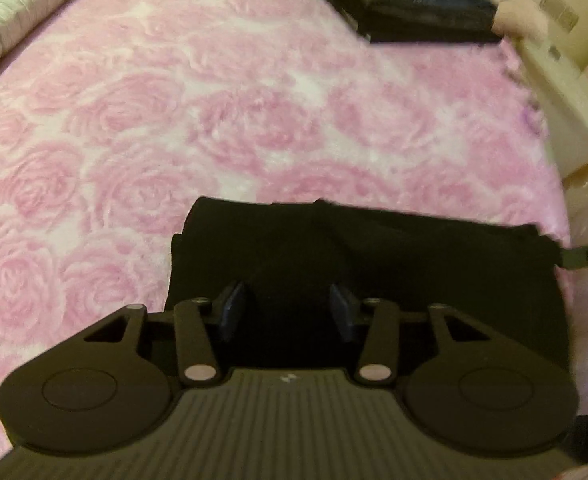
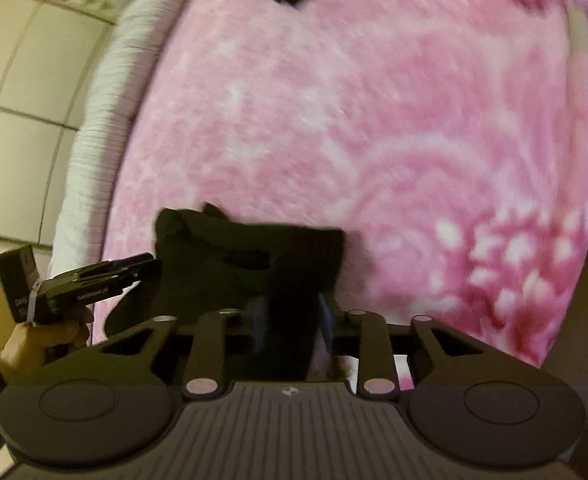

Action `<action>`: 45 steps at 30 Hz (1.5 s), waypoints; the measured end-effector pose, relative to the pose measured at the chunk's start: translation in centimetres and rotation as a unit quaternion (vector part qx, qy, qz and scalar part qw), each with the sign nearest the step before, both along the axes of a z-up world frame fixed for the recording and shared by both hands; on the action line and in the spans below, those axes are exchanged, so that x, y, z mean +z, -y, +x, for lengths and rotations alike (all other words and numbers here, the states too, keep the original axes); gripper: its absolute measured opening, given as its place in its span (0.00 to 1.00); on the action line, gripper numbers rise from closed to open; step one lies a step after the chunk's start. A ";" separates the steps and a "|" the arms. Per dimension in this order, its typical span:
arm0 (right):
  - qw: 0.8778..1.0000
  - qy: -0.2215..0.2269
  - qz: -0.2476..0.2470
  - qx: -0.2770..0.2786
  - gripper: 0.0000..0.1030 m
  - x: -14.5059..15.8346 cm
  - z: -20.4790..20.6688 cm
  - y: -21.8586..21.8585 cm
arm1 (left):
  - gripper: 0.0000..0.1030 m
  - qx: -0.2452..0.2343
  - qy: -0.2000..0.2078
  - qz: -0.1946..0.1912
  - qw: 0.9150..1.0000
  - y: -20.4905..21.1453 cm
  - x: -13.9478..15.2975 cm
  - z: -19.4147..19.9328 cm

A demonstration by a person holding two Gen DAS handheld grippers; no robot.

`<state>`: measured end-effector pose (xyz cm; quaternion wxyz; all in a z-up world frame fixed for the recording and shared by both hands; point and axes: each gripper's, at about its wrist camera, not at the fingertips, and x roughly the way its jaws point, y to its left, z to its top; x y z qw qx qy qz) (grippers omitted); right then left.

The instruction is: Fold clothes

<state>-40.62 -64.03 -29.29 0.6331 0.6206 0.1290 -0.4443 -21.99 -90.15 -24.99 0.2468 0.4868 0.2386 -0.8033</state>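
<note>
A black garment (image 1: 394,256) lies folded in a compact rectangle on the pink rose-patterned bed cover (image 1: 214,120). My left gripper (image 1: 290,312) is over its near edge with black cloth between the fingers; the jaws stand partly apart. The right gripper's tip (image 1: 586,256) shows at the garment's right end. In the right wrist view the same garment (image 2: 230,256) is bunched in front, and my right gripper (image 2: 290,320) is closed on a fold of it. The left gripper (image 2: 94,280), held by a hand, touches the garment's left end.
A stack of dark folded clothes (image 1: 410,0) sits at the far edge of the bed. A grey-white striped pillow or cushion (image 1: 2,8) lies at the far left. A cream nightstand (image 1: 566,92) stands right of the bed. White wardrobe doors (image 2: 22,100) are at the left.
</note>
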 end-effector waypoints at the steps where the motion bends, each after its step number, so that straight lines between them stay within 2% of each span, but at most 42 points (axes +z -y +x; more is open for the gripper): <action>1: 1.000 -0.012 -0.021 0.008 0.28 1.1 0.1 -0.1 | 0.41 -0.010 -0.011 0.008 1.000 -0.6 0.3 -0.1; 3: 0.996 -0.037 -0.066 0.038 0.28 3.0 1.0 0.0 | 0.41 -0.034 -0.032 0.029 0.998 -1.6 0.4 -0.6; 5: 0.991 -0.048 -0.097 0.084 0.27 3.8 2.7 0.5 | 0.41 -0.058 -0.039 0.041 0.997 -2.3 -0.8 -2.3; 7: 0.982 -0.047 -0.114 0.141 0.27 3.5 5.1 1.4 | 0.44 -0.069 -0.025 0.025 0.997 -2.2 -2.5 -4.2; 10: 0.966 -0.071 -0.127 0.215 0.27 2.0 8.2 2.6 | 0.50 -0.068 0.005 -0.001 0.998 -1.5 -5.6 -6.5; 12: 0.955 -0.102 -0.129 0.246 0.25 0.5 9.5 3.4 | 0.61 -0.072 0.007 -0.019 0.997 -1.4 -6.4 -6.9; 14: 0.954 -0.116 -0.124 0.246 0.00 -0.7 8.9 4.1 | 0.61 -0.062 0.003 -0.011 0.998 -0.9 -6.4 -6.7; 18: 0.962 -0.101 -0.103 0.231 0.00 -1.9 6.3 4.0 | 0.61 -0.026 -0.017 0.013 0.999 0.3 -5.5 -4.7; 20: 0.961 -0.113 -0.097 0.233 0.00 -1.6 5.6 3.1 | 0.60 -0.013 -0.019 0.015 1.000 0.6 -4.8 -3.8; 22: 0.963 -0.128 -0.084 0.224 0.00 -1.2 4.7 2.2 | 0.49 0.007 -0.002 -0.001 1.000 0.6 -4.0 -2.8; 23: 0.965 -0.134 -0.075 0.215 0.00 -1.1 4.2 2.0 | 0.37 0.016 0.010 -0.012 1.000 0.5 -3.4 -2.3; 24: 0.965 -0.140 -0.075 0.209 0.00 -0.7 4.0 1.9 | 0.37 0.023 0.009 -0.016 1.000 0.3 -2.7 -1.7; 26: 0.962 -0.154 -0.090 0.205 0.14 0.7 4.0 1.7 | 0.40 0.034 0.001 -0.018 0.999 -0.1 -1.3 -0.6; 29: 0.955 -0.174 -0.122 0.207 0.14 2.9 4.4 1.6 | 0.40 0.023 -0.007 -0.012 1.000 -2.1 0.0 -0.1; 31: 0.941 -0.179 -0.163 0.236 0.15 3.9 6.2 1.8 | 0.41 0.002 0.003 -0.006 1.000 -3.7 -0.8 -0.7; 33: 0.928 -0.180 -0.185 0.269 0.16 3.7 8.1 2.2 | 0.43 -0.004 0.020 0.001 1.000 -4.6 -2.6 -1.4; 36: 0.913 -0.204 -0.176 0.305 0.17 1.6 9.9 3.0 | 0.51 0.005 0.024 0.006 1.000 -3.9 -5.0 -2.0; 38: 0.914 -0.215 -0.163 0.303 0.12 0.3 9.2 3.6 | 0.51 0.015 0.016 0.014 1.000 -3.2 -5.0 -1.9; 39: 0.917 -0.214 -0.158 0.298 0.13 0.1 8.6 3.9 | 0.51 0.018 0.014 0.015 1.000 -3.0 -4.7 -1.8; 40: 0.920 -0.211 -0.157 0.291 0.19 0.4 8.0 3.9 | 0.50 0.023 0.018 0.006 1.000 -2.9 -4.2 -1.5; 42: 0.924 -0.205 -0.159 0.281 0.19 1.5 7.2 3.7 | 0.45 0.046 0.025 -0.009 0.999 -3.0 -3.1 -0.5; 45: 0.925 -0.208 -0.163 0.274 0.20 3.3 7.1 2.9 | 0.44 0.084 0.024 -0.019 0.996 -3.3 -1.4 1.4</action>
